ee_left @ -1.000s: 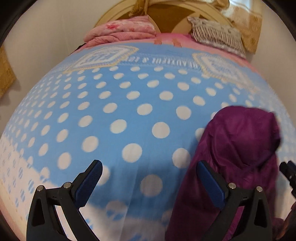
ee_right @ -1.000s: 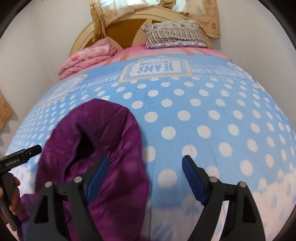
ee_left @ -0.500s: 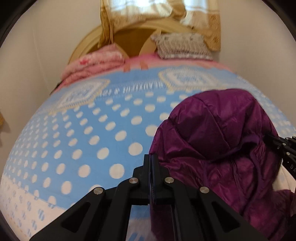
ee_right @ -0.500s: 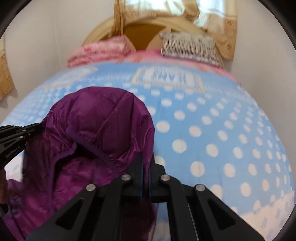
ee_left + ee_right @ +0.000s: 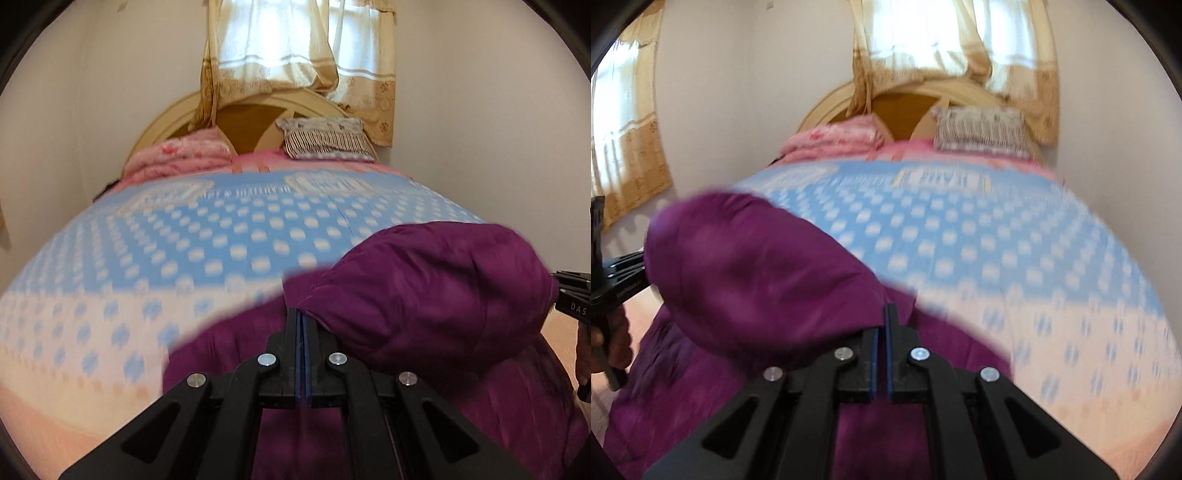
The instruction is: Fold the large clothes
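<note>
Item: purple padded jacket, hooded, bulky, slippery-looking. Location: near edge of the bed, on the blue dotted bedspread, hood end lifted and bunched between both tools.

Left tongs: pressed together, apparently pinching a fold of jacket fabric at the tips. Right tongs: pressed together on the jacket edge likewise; the exact bite is blurred in both views.

Also present: striped pillow, pink folded blanket, headboard, curtain.

Risks, judged: thin bites on slick fabric may slip out; the padded bulk may sag unevenly and spoil the fold; the trailing body may drag off the bed's near edge.
</note>
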`<state>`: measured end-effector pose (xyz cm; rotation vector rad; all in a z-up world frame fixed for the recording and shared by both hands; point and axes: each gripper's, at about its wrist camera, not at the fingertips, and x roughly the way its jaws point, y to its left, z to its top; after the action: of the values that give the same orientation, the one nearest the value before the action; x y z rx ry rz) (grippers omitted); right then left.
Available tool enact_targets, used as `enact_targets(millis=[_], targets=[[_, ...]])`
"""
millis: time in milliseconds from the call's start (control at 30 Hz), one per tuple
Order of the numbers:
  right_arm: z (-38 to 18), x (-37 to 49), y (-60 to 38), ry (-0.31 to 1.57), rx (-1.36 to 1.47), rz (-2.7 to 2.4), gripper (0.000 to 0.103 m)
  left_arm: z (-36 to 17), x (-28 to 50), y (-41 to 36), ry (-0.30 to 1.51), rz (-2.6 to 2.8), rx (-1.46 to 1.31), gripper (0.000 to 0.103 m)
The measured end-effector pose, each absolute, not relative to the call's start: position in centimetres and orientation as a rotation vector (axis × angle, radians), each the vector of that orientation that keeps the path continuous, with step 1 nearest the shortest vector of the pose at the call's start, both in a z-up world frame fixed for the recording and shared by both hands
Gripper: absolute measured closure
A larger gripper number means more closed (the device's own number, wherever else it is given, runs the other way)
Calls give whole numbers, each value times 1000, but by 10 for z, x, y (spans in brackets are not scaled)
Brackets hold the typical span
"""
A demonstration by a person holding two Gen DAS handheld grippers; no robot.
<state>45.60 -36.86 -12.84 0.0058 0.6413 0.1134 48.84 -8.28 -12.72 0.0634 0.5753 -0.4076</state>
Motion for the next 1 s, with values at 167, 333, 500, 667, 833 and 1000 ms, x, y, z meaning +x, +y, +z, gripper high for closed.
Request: enact_targets(millis=[167,333,500,667,833,1000], targets=[[-153,420,-369,721,-14,114,100,-155,460,-86,633,-422,98,103],[-157,415,-383,763,-15,102,100,-151,446,-78,625,-374,129,103],[-125,418,-385,670,24,74,9,-112,480,-65,624,-280,26,65],[-95,457,-359,661,47,80,34,-85,510,-93,537,-242,-40,3],[-124,505,-332,844,44,144,54,-129,536,-145,717,-159,150,3],[-181,483,-312,1039,-88,186,54,-190,489,-142,821,-217,245,2]])
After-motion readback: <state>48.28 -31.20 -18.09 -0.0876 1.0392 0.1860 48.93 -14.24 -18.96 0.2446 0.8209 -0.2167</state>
